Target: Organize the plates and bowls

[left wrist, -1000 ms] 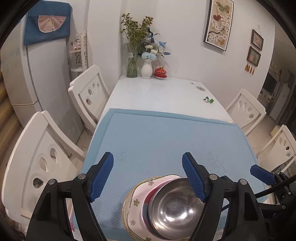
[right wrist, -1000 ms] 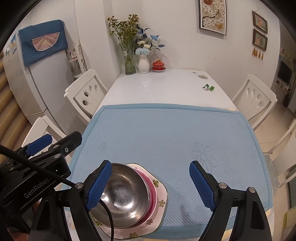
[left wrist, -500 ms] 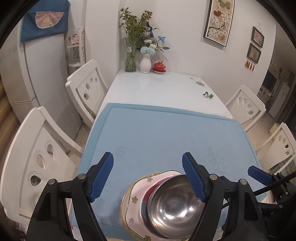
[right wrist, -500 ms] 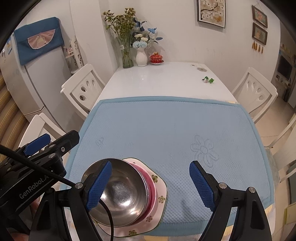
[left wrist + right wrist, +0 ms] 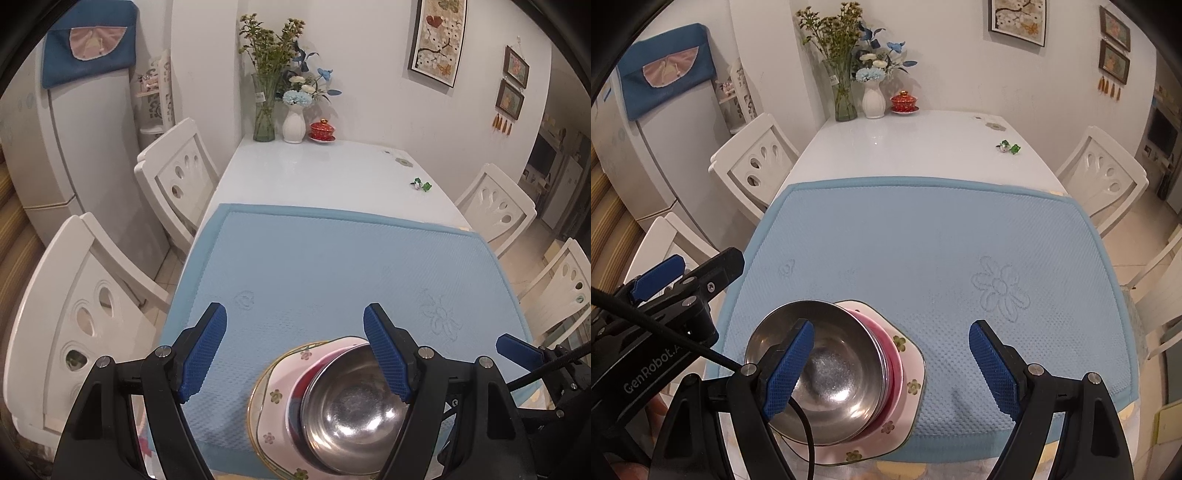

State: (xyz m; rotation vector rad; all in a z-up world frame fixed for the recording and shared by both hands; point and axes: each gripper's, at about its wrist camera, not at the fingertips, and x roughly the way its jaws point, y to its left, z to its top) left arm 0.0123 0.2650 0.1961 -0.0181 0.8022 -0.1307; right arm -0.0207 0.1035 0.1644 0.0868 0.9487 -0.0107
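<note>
A steel bowl (image 5: 351, 413) (image 5: 827, 373) sits nested in a pink bowl (image 5: 892, 365) on a white flowered plate (image 5: 271, 398) (image 5: 908, 391), stacked at the near edge of the blue mat (image 5: 325, 266). My left gripper (image 5: 295, 350) hangs open above the stack's left side; its right finger overlaps the steel bowl's rim in the picture. My right gripper (image 5: 890, 365) is open too, held over the stack's right side, with its left finger in front of the steel bowl. Neither holds anything. Each gripper's blue tip shows at the edge of the other's view.
The white table (image 5: 905, 147) carries vases of flowers (image 5: 873, 99), a red lidded cup (image 5: 904, 101) and small green objects (image 5: 1008, 147) at the far end. White chairs (image 5: 177, 173) (image 5: 1104, 173) flank both sides. A fridge (image 5: 74, 147) stands at left.
Both views have tipped slightly, so the table's far end sits lower in the picture and the stack a little higher. The stack has not moved and both grippers stay open.
</note>
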